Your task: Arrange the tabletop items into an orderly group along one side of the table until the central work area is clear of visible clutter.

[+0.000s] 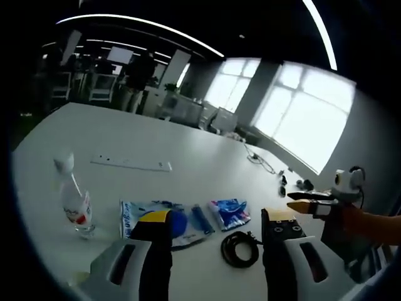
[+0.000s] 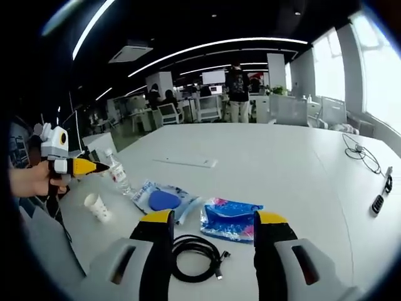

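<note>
Beside the blue packets (image 2: 230,219), a black cable coil (image 2: 195,256), bottle (image 2: 118,173) and cup (image 2: 98,207).

A clear water bottle (image 1: 76,204) with a red label stands upright on the white table (image 1: 188,163). Next to it lies a flat see-through packet (image 1: 150,216) with a round blue thing (image 2: 164,200) inside. A second blue packet (image 1: 229,212) lies flat a little way past it. A black cable (image 1: 239,248) sits coiled in a ring near that packet. A small white paper cup (image 2: 96,206) stands tilted near the bottle.
</note>
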Demonstrator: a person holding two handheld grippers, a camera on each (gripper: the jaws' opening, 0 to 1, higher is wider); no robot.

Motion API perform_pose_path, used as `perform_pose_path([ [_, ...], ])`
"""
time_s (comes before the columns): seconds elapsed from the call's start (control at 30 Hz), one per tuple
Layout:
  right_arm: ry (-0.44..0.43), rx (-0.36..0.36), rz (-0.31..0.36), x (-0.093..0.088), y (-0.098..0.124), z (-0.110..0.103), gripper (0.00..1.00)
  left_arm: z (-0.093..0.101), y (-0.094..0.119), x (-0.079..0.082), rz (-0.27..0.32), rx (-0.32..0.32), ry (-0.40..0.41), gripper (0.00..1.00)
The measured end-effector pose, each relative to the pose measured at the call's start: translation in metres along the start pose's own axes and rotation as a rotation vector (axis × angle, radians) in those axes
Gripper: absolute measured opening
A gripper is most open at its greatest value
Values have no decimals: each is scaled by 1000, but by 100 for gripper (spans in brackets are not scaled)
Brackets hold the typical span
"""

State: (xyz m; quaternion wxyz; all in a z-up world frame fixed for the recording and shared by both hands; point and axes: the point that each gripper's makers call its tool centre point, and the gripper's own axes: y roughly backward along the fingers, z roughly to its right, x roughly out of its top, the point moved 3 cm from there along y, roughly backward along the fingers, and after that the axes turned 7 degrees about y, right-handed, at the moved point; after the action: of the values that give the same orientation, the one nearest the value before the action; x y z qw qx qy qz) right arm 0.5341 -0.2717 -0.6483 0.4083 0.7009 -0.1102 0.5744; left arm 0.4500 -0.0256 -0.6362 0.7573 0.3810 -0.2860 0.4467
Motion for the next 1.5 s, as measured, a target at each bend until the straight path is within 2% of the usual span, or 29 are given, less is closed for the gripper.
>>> perform_pose_path([
  [0.23, 9, -7, 2, 0, 12, -10, 49, 3, 18, -4, -9, -7, -40, 57],
  [0.37, 4, 2, -11, -7, 17, -17, 51, -6, 33, -8, -24, 7, -71, 61],
  [0.53, -1, 24, -36, -16, 24, -27, 55, -25, 62, -8, -43, 44, -99, 65],
  [0.67, 0, 34, -63, -24, 26, -31, 56, -47, 81, -7, -21, 85, -40, 66],
  [0.8, -24, 36, -80, -31, 27, -34, 57, -65, 97, -9, -19, 117, -28, 66],
  [1.0, -15, 47, -105, -38, 25, -38, 57, -84, 116, -15, -25, 155, -16, 66],
  [1.2, -18, 43, -114, -37, 20, -42, 56, -90, 116, -15, -30, 164, 3, 65],
  [1.37, -6, 45, -116, -32, 11, -46, 56, -88, 105, -8, -34, 152, 1, 64],
  [1.5, -7, 51, -115, -29, 2, -44, 55, -85, 89, -5, -67, 144, -27, 62],
])
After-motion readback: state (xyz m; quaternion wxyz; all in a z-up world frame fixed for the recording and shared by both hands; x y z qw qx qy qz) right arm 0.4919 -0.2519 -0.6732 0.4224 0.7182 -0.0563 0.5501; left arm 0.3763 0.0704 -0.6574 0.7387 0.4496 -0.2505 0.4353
